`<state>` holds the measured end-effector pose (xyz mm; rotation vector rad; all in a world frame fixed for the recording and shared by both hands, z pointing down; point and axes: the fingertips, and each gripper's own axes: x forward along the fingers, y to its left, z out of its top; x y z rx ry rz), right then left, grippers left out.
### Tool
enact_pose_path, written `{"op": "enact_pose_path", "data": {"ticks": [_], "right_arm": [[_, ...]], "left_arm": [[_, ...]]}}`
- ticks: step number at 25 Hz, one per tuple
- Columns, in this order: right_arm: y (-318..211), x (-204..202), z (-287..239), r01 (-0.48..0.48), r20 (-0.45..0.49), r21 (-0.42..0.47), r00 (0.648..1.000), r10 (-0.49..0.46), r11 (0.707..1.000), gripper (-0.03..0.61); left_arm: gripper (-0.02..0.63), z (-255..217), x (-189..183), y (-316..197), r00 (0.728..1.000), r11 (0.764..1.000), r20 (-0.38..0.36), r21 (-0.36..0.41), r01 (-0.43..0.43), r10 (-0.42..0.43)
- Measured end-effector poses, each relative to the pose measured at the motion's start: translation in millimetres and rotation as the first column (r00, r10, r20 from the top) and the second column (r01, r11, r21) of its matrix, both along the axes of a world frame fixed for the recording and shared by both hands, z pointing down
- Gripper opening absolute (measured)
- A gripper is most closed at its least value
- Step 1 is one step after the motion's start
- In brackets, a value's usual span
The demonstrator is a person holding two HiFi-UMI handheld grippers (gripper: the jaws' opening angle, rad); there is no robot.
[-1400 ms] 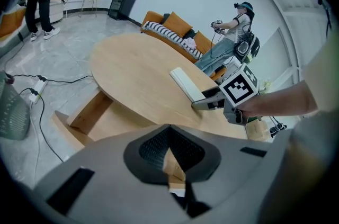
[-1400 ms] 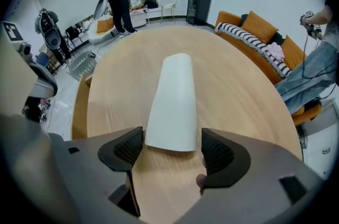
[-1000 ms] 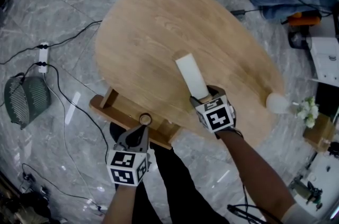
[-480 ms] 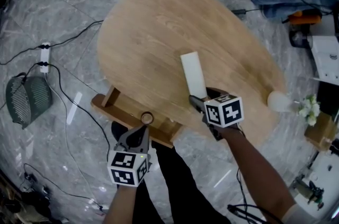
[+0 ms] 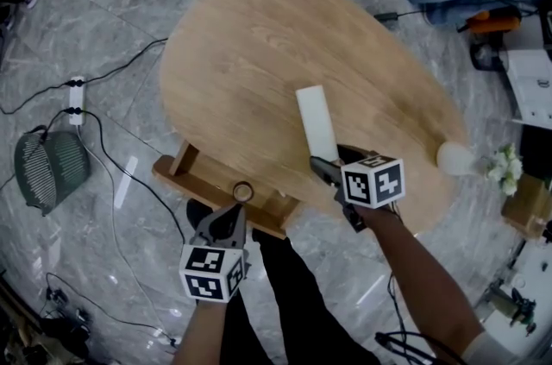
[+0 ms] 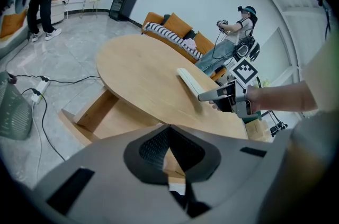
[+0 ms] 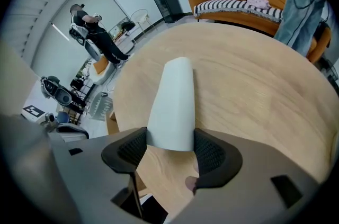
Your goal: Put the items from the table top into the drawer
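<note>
Starting at the left, our left gripper (image 5: 236, 208) sat with its jaws together, tips at the ring pull (image 5: 243, 191) of the drawer (image 5: 185, 159), which stood pulled out just ahead of it. Further right, the white block (image 5: 316, 122) lay flat on the table (image 5: 259, 44), its near end clamped between the pads of our right gripper (image 5: 332, 165). We judged the pickup to be in hand. Next came a clean lift, then a carry leftward and down into the drawer. Against a second earlier, the right gripper had rolled about its own line, while the left had stayed put.
</note>
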<state>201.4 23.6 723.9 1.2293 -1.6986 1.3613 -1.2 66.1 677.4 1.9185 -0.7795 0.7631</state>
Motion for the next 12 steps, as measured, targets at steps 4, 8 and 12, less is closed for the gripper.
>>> {"op": "enact_pose_path", "data": {"ticks": [4, 8, 12], "right_arm": [[5, -3, -2, -0.049, 0.047, -0.003, 0.998, 0.049, 0.999, 0.293], [6, -10, -7, -0.143, 0.142, -0.007, 0.98, 0.143, 0.99, 0.293], [8, -18, -13, -0.199, 0.199, -0.015, 0.96, 0.198, 0.98, 0.293]], "left_arm": [[0.0, -2, -1, -2, 1.0, 1.0, -0.001, 0.009, -0.008, 0.008], [0.0, -1, -5, 0, 1.0, 1.0, 0.002, 0.011, -0.016, 0.016], [0.0, -2, -11, 5, 1.0, 1.0, 0.005, 0.005, -0.018, 0.018]]}}
